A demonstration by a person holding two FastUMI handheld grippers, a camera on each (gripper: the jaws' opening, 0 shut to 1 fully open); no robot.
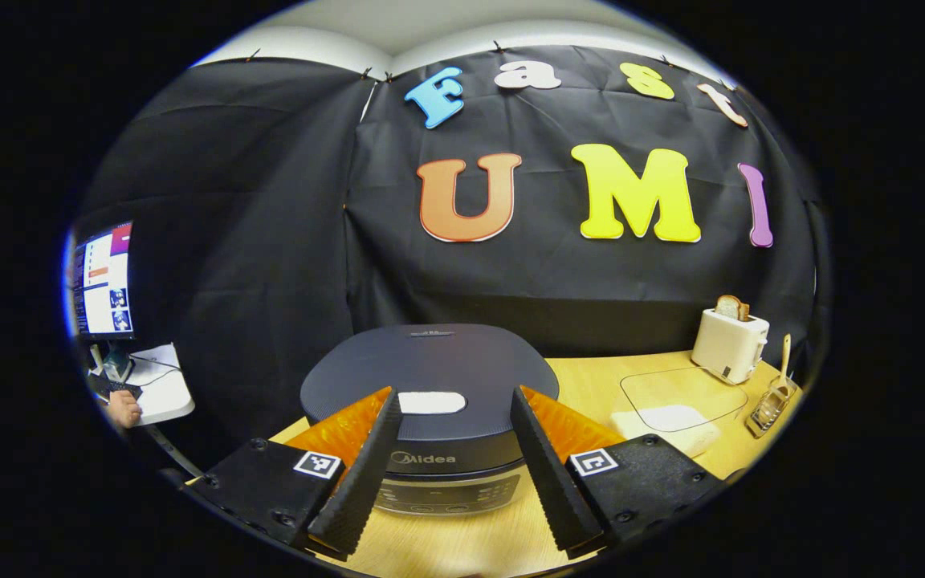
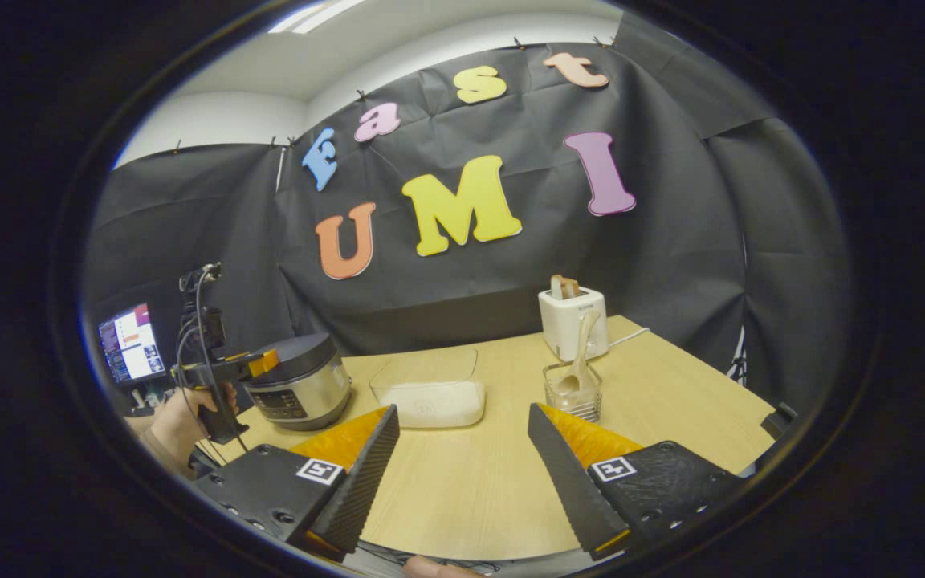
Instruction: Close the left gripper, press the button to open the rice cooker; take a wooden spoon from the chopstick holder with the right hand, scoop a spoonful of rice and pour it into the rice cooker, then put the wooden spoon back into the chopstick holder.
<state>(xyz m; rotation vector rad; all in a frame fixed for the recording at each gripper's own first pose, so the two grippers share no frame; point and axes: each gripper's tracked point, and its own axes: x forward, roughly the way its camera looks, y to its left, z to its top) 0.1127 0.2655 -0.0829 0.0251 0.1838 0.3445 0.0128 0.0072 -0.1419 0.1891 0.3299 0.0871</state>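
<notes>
The dark grey rice cooker [image 1: 430,365] sits with its lid down, a white button [image 1: 430,402] on top. My left gripper [image 1: 454,393] is open just in front of it, a finger on either side of the button and nothing held. In the right gripper view the cooker [image 2: 302,385] stands at the far left with the left gripper [image 2: 258,363] beside it. My right gripper [image 2: 462,413] is open and empty over the table. Beyond it lie a clear rice container [image 2: 434,397] and a wire chopstick holder [image 2: 573,393] holding the wooden spoon [image 2: 583,345].
A white toaster [image 2: 571,321] with bread stands behind the holder near the back wall. A hand [image 2: 181,421] holds the left gripper at the wooden table's [image 2: 671,401] left edge. A lit monitor [image 2: 132,343] is off the table to the left.
</notes>
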